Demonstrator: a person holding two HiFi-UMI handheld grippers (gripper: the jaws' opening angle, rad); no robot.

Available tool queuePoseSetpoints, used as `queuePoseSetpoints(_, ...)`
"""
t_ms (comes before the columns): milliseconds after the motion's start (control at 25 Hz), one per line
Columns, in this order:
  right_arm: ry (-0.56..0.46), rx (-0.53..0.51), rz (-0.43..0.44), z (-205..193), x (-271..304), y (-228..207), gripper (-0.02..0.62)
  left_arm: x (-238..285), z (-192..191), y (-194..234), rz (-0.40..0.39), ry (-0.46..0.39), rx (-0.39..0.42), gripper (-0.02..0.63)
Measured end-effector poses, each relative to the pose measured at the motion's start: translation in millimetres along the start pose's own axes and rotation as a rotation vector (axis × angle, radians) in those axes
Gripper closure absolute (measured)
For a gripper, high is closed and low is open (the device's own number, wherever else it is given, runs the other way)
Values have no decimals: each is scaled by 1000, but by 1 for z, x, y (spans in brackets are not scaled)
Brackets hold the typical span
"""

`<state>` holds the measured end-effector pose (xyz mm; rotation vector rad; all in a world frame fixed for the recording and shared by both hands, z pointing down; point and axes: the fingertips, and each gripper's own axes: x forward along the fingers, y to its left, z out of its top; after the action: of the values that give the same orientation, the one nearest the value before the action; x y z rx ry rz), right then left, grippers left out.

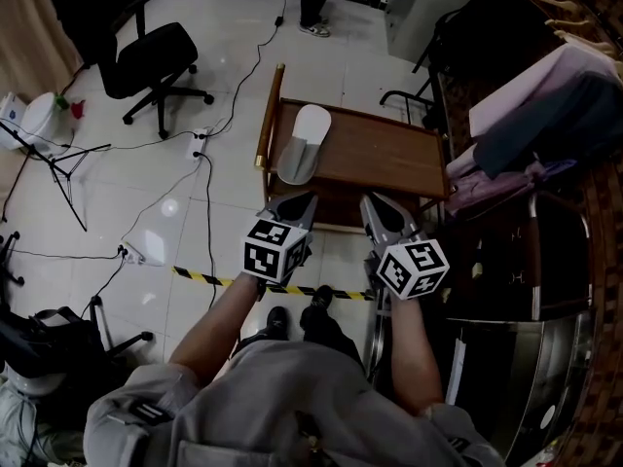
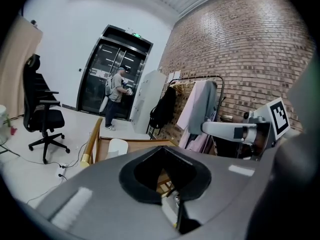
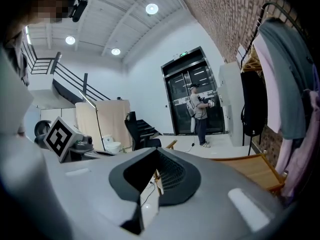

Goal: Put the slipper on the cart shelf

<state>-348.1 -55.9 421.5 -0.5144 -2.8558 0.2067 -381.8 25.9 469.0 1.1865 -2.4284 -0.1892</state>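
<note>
A white slipper [image 1: 304,142] lies on the left end of the wooden cart's top shelf [image 1: 384,156], toe pointing away from me. In the left gripper view the slipper [image 2: 118,146] shows just beyond the cart's wooden handle [image 2: 93,141]. My left gripper [image 1: 305,200] hovers at the cart's near edge, below the slipper, jaws shut and empty. My right gripper [image 1: 371,204] is beside it over the same near edge, also shut with nothing in it. In their own views, the left gripper [image 2: 164,171] and right gripper [image 3: 157,171] both have their dark pads together.
A black office chair [image 1: 156,61] stands at the far left among floor cables. Yellow-black tape [image 1: 204,277] crosses the floor by my feet. A clothes rack with hanging garments [image 1: 545,105] crowds the cart's right side. A person [image 2: 116,96] stands by the far glass doors.
</note>
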Motion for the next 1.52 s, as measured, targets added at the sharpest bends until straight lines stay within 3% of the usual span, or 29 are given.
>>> queuePoseSetpoints(520, 36, 21, 155, 9, 75, -78, 597, 89, 20, 37, 170, 20, -23, 598)
queuePoseSetpoints(760, 72, 68, 181, -6, 99, -90, 597, 109, 7, 60, 239, 65, -26, 598)
queuePoseSetpoints(1160, 145, 77, 93, -28, 127, -113, 597, 165, -28, 133, 331, 158, 23, 596)
queuePoseSetpoints(1360, 180, 74, 50, -36, 127, -115, 597, 198, -53, 165, 348, 225, 28, 487)
queuePoseSetpoints(1520, 194, 83, -7, -38, 114, -130, 597, 223, -73, 191, 393, 282, 56, 484)
